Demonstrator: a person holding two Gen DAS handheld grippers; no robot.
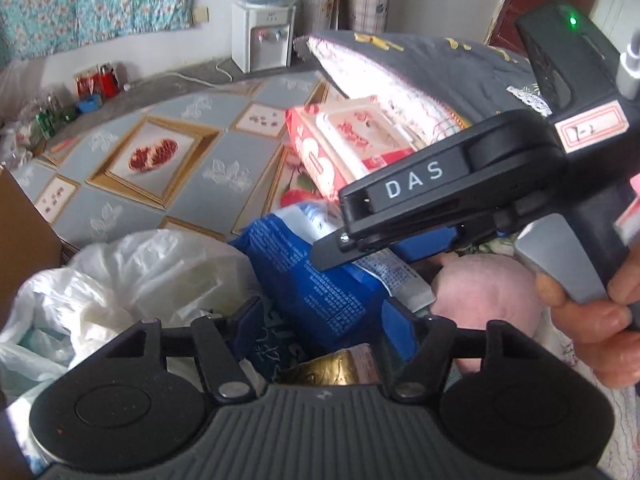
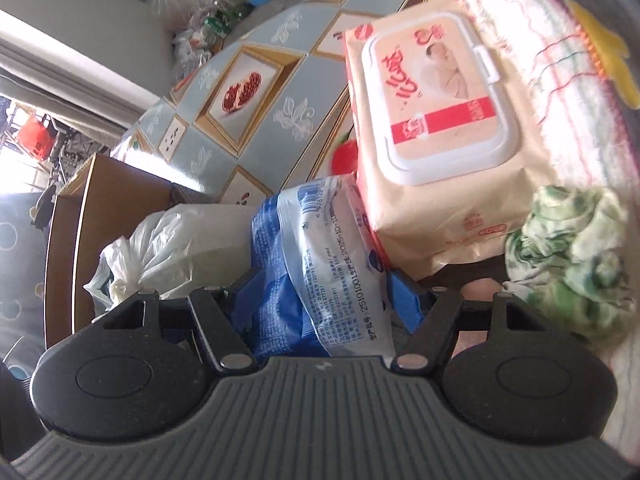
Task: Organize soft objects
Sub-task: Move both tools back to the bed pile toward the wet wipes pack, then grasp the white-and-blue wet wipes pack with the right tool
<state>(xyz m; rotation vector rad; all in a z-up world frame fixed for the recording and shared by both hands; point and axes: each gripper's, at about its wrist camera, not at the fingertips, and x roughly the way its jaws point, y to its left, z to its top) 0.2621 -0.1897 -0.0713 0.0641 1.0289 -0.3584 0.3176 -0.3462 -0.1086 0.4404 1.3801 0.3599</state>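
From the left wrist view, the left hand-held gripper (image 1: 324,320) stands partly open over a blue packet (image 1: 308,276), its blue fingers (image 1: 396,320) either side of it; whether they press it I cannot tell. A gold packet (image 1: 324,372) lies just below. The right hand-held gripper (image 1: 332,252) reaches in from the right, held by a hand (image 1: 600,312), above a pink soft toy (image 1: 488,296). A white plastic bag (image 1: 120,280) sits to the left.

From the right wrist view, the right one is half open around the blue packet (image 2: 316,272), grip uncertain. A pack of wipes (image 2: 436,128) lies beyond on the patterned surface (image 2: 256,128), touching the packet, with a green-and-white cloth (image 2: 568,256) beside it.
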